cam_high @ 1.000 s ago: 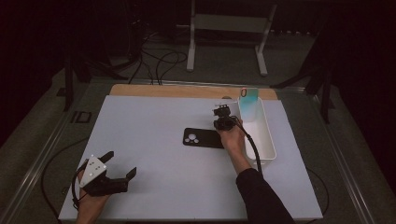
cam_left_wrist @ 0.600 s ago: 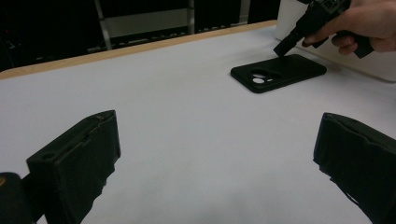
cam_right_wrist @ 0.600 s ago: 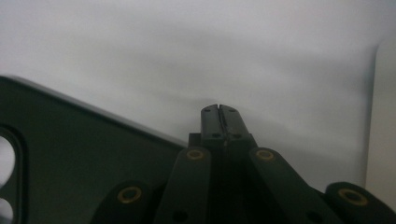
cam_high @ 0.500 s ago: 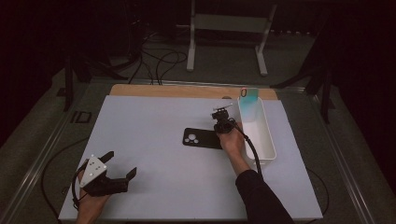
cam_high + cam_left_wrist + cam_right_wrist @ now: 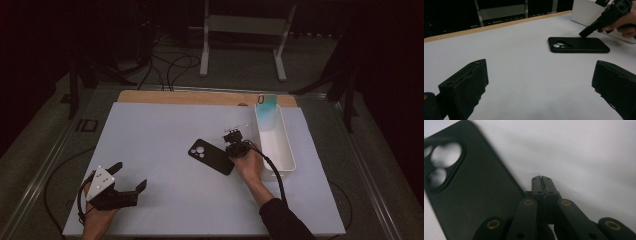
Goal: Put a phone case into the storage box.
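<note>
The left gripper rests at about 7 o'clock on the white table, near the front edge. Its jaws stand wide apart with nothing between them. It looks parked there, out of the way, so the other hand has room to work. In the left gripper view the jaws frame bare table, and the black phone case lies well beyond them.

The black phone case lies flat near the middle of the table, with its camera holes toward 10 o'clock. It lies in the open, so it is easy to reach from any side.

The right gripper sits just beside the case's right end, at about 3 o'clock from it. Its jaws are pressed together and hold nothing. In the right gripper view the closed tips point at the table right next to the case's long edge. Maybe they are meant to nudge or slide the case, not pinch it.

The white bin stands at 2 o'clock, close to the hand. A blue-green thing leans at its far end; it could be another case, but it is too small to tell.

The case's top is cut off in the right gripper view, and I cannot tell if the tips touch it.
</note>
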A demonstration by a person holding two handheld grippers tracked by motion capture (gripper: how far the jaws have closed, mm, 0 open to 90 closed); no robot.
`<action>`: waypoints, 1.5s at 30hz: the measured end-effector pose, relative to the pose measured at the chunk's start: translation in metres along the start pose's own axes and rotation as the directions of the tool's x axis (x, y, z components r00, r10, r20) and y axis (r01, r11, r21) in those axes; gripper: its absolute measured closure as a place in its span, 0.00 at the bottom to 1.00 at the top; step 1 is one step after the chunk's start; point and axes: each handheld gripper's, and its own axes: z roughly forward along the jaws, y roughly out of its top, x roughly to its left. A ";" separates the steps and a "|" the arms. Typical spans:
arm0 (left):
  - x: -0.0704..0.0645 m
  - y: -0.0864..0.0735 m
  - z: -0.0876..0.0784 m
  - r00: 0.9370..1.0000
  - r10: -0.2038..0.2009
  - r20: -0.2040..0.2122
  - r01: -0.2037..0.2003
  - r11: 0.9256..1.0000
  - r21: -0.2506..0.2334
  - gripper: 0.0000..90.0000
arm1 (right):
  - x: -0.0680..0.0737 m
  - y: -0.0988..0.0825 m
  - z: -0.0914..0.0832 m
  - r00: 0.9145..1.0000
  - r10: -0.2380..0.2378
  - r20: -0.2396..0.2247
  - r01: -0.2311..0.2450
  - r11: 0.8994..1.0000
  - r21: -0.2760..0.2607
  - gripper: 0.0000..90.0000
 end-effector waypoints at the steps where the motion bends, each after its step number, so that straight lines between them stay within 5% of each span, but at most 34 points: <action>1: 0.000 0.000 0.000 1.000 0.000 0.000 0.000 1.000 0.000 0.01 | 0.002 -0.003 -0.002 1.000 -0.006 -0.008 0.006 1.000 -0.003 1.00; 7: 0.000 0.000 0.000 1.000 0.000 0.000 0.000 1.000 0.000 0.01 | 0.012 -0.016 -0.010 0.998 -0.033 -0.059 0.031 0.999 -0.023 1.00; 10: -0.001 0.000 0.000 1.000 0.001 0.000 -0.001 1.000 0.001 0.01 | 0.019 -0.025 -0.016 0.991 -0.082 -0.103 0.078 0.996 -0.042 1.00; 16: 0.000 0.000 0.000 1.000 -0.003 -0.002 0.003 1.000 -0.002 0.01 | 0.015 -0.027 -0.037 0.982 -0.143 -0.127 0.119 0.977 -0.177 0.93; 23: 0.000 0.000 0.000 1.000 0.000 -0.003 0.000 1.000 -0.002 0.01 | 0.007 -0.033 -0.078 0.965 -0.212 -0.152 0.146 0.923 -0.357 0.71; 24: 0.000 0.000 0.000 1.000 0.000 -0.003 0.000 1.000 -0.003 0.01 | 0.007 -0.033 -0.078 0.965 -0.212 -0.152 0.146 0.923 -0.357 0.71; 25: 0.000 0.000 -0.001 1.000 -0.003 -0.003 0.003 1.000 -0.004 0.01 | 0.000 -0.038 -0.089 0.965 -0.209 -0.158 0.131 0.908 -0.398 0.64; 28: 0.000 0.000 -0.001 1.000 -0.004 -0.006 0.004 1.000 -0.006 0.01 | -0.007 -0.044 -0.097 0.966 -0.207 -0.158 0.125 0.900 -0.418 0.60; 30: 0.001 0.000 -0.002 1.000 -0.006 -0.008 0.006 1.000 -0.009 0.01 | -0.022 -0.056 -0.111 0.967 -0.192 -0.168 0.090 0.874 -0.478 0.54; 31: 0.001 0.000 -0.002 1.000 -0.006 -0.009 0.006 1.000 -0.009 0.01 | -0.022 -0.056 -0.111 0.967 -0.192 -0.168 0.090 0.874 -0.478 0.54; 33: 0.001 0.001 -0.002 1.000 -0.006 -0.011 0.006 1.000 -0.008 0.01 | -0.036 -0.070 -0.124 0.971 -0.175 -0.164 0.066 0.851 -0.521 0.40; 34: 0.001 0.001 -0.002 1.000 -0.006 -0.011 0.006 1.000 -0.008 0.01 | -0.036 -0.070 -0.124 0.971 -0.175 -0.164 0.066 0.851 -0.521 0.40; 35: 0.001 0.001 -0.002 1.000 -0.006 -0.012 0.006 1.000 -0.008 0.01 | -0.044 -0.081 -0.131 0.970 -0.181 -0.164 0.062 0.833 -0.550 0.31; 38: 0.001 0.001 -0.002 1.000 -0.006 -0.013 0.006 1.000 -0.008 0.01 | -0.049 -0.090 -0.136 0.974 -0.169 -0.148 0.058 0.826 -0.561 0.24; 40: 0.001 0.001 -0.002 1.000 -0.008 -0.014 0.008 1.000 -0.010 0.01 | -0.052 -0.102 -0.145 0.974 -0.171 -0.147 0.051 0.802 -0.595 0.17; 41: 0.001 0.001 -0.002 1.000 -0.008 -0.015 0.008 1.000 -0.009 0.01 | -0.052 -0.102 -0.145 0.974 -0.171 -0.147 0.051 0.802 -0.595 0.17; 42: 0.002 0.001 -0.002 1.000 -0.010 -0.016 0.010 1.000 -0.010 0.01 | -0.051 -0.110 -0.148 0.973 -0.192 -0.128 0.071 0.776 -0.626 0.15; 45: 0.002 0.001 -0.004 1.000 -0.012 -0.019 0.011 1.000 -0.015 0.01 | -0.052 -0.118 -0.148 0.971 -0.201 -0.129 0.074 0.766 -0.639 0.13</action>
